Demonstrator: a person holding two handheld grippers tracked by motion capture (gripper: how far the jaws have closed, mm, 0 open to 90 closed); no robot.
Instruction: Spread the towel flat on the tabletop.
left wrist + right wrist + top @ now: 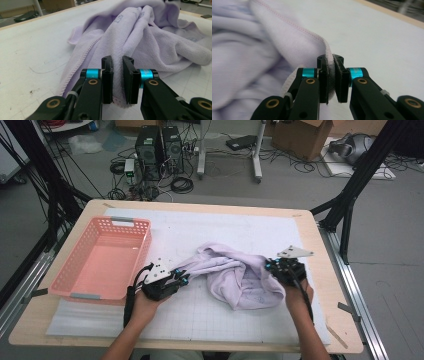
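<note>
Crumpled lilac terry towel (235, 277) mid-table, left gripper (184, 279) clamped on one fold, right gripper (270, 266) pinching its stitched hem, pink plastic basket (80, 285) left

Pink basket (102, 257) on table (310, 240) — computer towers (160, 147) behind.

Towel (242, 57) blurred at left edge (right gripper view); folds indistinct.

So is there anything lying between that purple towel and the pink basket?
Nothing visible. The towel, pinched by the left gripper and right gripper, has bare mat between it and the basket.
</note>
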